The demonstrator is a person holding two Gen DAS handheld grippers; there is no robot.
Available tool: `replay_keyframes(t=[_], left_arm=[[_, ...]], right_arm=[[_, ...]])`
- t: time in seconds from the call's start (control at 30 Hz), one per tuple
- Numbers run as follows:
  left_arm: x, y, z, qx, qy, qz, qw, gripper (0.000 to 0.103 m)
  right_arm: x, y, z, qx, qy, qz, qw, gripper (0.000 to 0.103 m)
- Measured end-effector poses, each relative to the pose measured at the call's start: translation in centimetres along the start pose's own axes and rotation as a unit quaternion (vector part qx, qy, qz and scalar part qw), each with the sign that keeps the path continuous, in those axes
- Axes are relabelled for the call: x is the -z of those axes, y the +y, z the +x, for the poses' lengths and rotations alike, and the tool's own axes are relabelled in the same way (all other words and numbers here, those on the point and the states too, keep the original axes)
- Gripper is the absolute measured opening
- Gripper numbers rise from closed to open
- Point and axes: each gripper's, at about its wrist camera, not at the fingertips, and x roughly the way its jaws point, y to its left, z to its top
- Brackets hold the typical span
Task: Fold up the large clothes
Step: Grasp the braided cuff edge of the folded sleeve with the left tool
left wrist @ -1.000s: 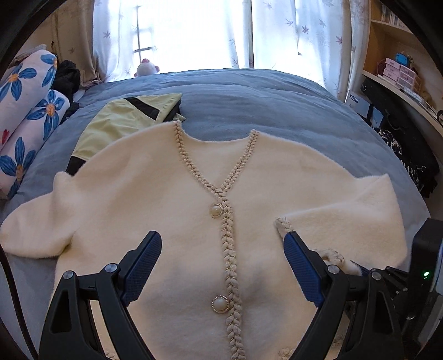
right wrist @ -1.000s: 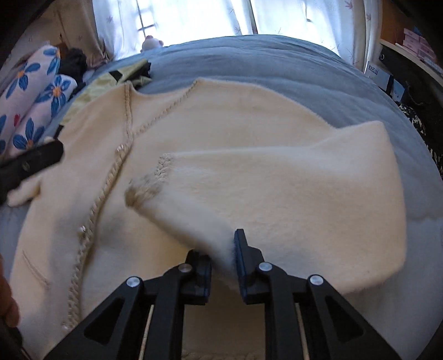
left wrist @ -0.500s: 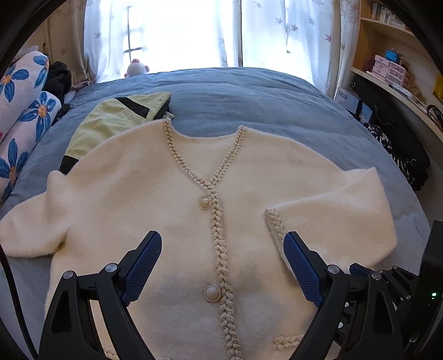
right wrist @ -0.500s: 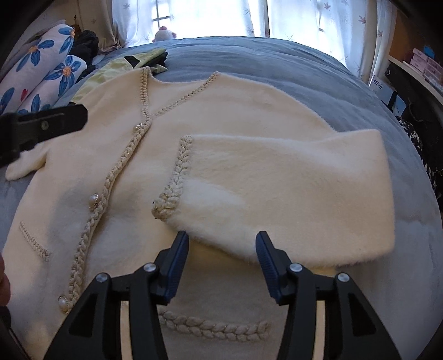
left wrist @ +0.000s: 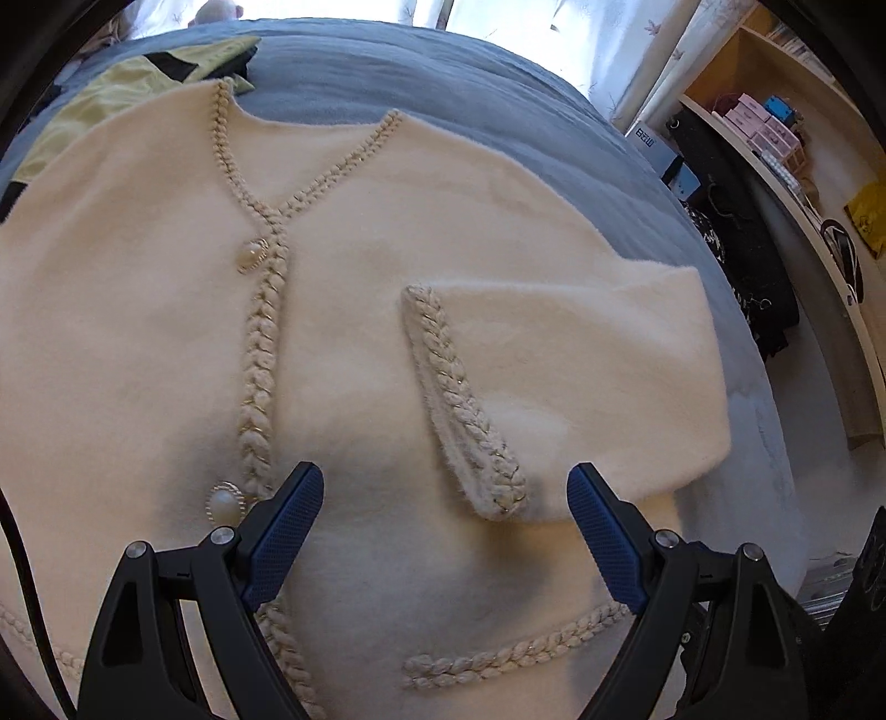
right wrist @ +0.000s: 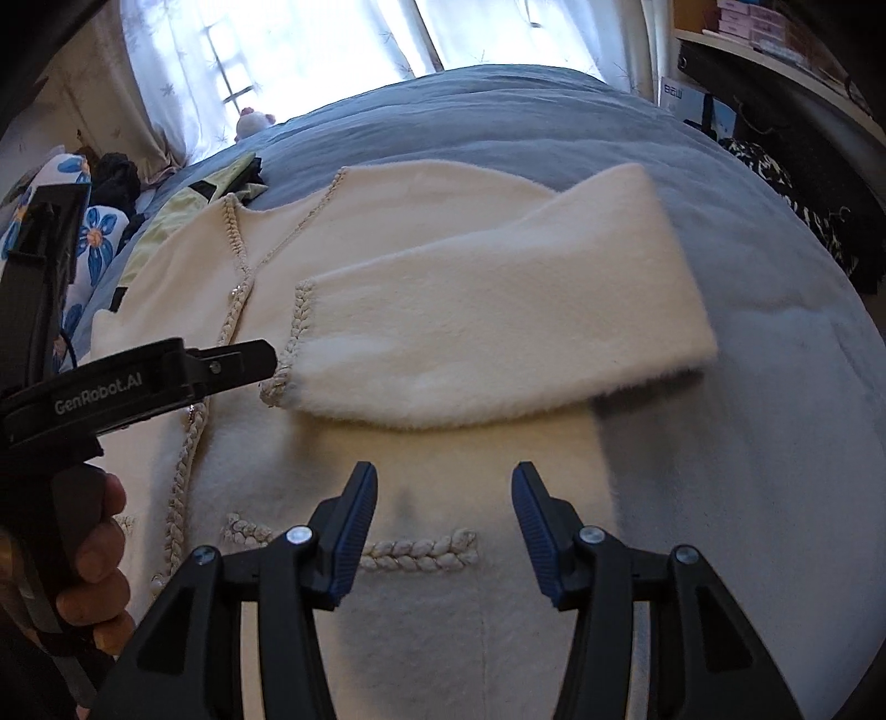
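With one sleeve [right wrist: 487, 327] laid across the cream cardigan [left wrist: 138, 332], both our hand-held grippers [left wrist: 446, 531] [right wrist: 443, 526] hovered spread and empty; the far sleeve needed folding equally square.

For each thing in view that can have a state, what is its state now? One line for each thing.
Cream cardigan: spread flat on the bed, front up, buttoned.
Right sleeve: folded in across the front, cuff near the placket.
Left gripper: open, holding nothing, above the cardigan.
Right gripper: open, holding nothing.
Yellow-green garment: lying partly under the cardigan's shoulder.
Curtains: drawn, light behind.
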Motion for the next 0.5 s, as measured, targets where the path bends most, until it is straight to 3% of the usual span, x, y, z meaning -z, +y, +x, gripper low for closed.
replay_keyframes(t=[0.07, 0.2, 0.37, 0.5], left_arm=[[0.1, -0.4, 0.9, 0.011, 0.01, -0.003, 0.9999, 0.079], [0.2, -1.2, 2.2, 0.014, 0.023, 0.0, 0.9996, 0.075], [0.2, -2.2, 3.2, 0.018, 0.032, 0.011, 0.9993, 0.055], [-0.1, -2.8, 3.8, 0.02, 0.034, 0.02, 0.999, 0.047]], right_arm=[[0.2, -0.4, 0.1, -0.001, 0.003, 0.006, 1.0, 0.051], [0.6, -1.0, 0.4, 0.002, 0.007, 0.012, 1.0, 0.051], [0.8, -1.6, 0.7, 0.0, 0.008, 0.026, 1.0, 0.051], [0.9, -1.9, 1.0, -0.001, 0.01, 0.03, 0.999, 0.051]])
